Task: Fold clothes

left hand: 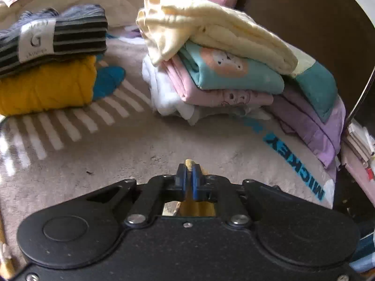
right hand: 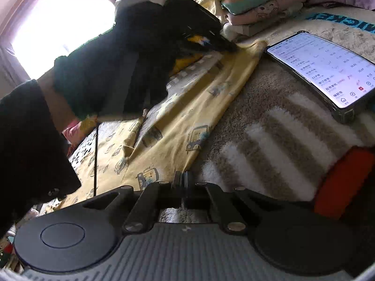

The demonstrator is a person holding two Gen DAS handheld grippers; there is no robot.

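A pale yellow garment [right hand: 187, 107] printed with small cars lies stretched over the plush blanket. My right gripper [right hand: 184, 175] is shut on its near corner. My left gripper [left hand: 190, 172] is shut on the far corner, a bit of yellow cloth [left hand: 191, 163] showing between its blue pads [left hand: 182, 178]. In the right wrist view the left gripper [right hand: 222, 44] is the black body at the far end of the garment, held by a black-sleeved arm.
A stack of folded clothes [left hand: 225, 70] topped by a cream piece stands ahead right, also in the right wrist view [right hand: 260, 2]. A striped item on a mustard fold [left hand: 46, 86] sits left. A lit phone [right hand: 323, 70] lies on the striped blanket [right hand: 281, 140]. A window [right hand: 63, 23] is behind.
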